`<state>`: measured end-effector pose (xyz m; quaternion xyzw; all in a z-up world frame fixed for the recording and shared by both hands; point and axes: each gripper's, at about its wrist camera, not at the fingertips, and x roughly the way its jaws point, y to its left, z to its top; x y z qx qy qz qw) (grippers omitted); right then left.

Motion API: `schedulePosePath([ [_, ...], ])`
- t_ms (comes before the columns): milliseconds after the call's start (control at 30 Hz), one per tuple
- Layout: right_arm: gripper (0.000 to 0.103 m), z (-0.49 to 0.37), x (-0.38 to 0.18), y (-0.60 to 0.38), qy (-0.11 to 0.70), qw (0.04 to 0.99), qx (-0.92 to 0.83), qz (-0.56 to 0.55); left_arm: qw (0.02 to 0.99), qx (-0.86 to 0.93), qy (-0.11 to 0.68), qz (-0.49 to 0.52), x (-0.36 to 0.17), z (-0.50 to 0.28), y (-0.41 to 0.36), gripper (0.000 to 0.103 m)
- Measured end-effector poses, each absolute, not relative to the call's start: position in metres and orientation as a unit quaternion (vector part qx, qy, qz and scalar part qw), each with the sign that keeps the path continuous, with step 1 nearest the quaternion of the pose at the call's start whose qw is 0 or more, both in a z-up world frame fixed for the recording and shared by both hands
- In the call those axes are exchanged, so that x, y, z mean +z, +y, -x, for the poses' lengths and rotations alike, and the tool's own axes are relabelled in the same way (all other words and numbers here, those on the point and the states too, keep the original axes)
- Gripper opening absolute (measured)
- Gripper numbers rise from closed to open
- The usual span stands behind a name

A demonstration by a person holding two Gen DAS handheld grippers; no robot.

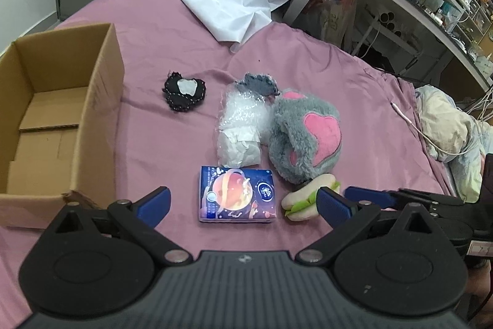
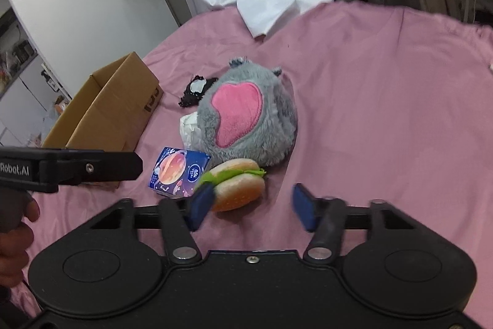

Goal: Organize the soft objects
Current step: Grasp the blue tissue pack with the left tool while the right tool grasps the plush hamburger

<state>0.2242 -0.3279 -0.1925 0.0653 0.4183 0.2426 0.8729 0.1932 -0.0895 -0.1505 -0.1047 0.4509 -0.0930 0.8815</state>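
Grey plush paw (image 2: 246,116) with pink pads, pink bedsheet (image 2: 385,97), brown cardboard box (image 1: 61,100), blue-padded tongs (image 2: 251,204).

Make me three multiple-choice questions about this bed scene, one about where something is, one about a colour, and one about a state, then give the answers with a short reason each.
1. Where does the toy burger lie?
A. inside the cardboard box
B. on the pink sheet, in front of the grey plush
C. on top of the white cover

2. What colour is the big patch on the grey plush?
A. pink
B. yellow
C. green

3. What state is the cardboard box in?
A. taped shut
B. open and full of toys
C. open with nothing inside

Answers:
1. B: the burger rests on the pink sheet, just in front of the plush and beside the blue packet.
2. A: a large pink patch shows on the grey fur in both views.
3. C: the left wrist view looks into the box and shows only its bare bottom flaps.
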Motion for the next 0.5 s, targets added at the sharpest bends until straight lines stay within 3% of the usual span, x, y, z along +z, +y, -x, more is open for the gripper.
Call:
schedulePosePath([
  [67, 0.025, -0.224, -0.193, -0.332, 0.416, 0.869, 0.255, -0.082, 0.88, -0.093, 0.454, 0.106, -0.154, -0.195, -0.091, 0.101],
  [167, 0.013, -0.219, -0.189, -0.336, 0.41, 0.87, 0.261, -0.087, 0.879, -0.093, 0.456, 0.105, -0.157, -0.196, -0.093, 0.101],
  [500, 0.009, -0.214, -0.19, -0.339, 0.406, 0.872, 0.258, -0.087, 0.878, -0.079, 0.464, 0.091, -0.176, -0.202, -0.102, 0.101],
])
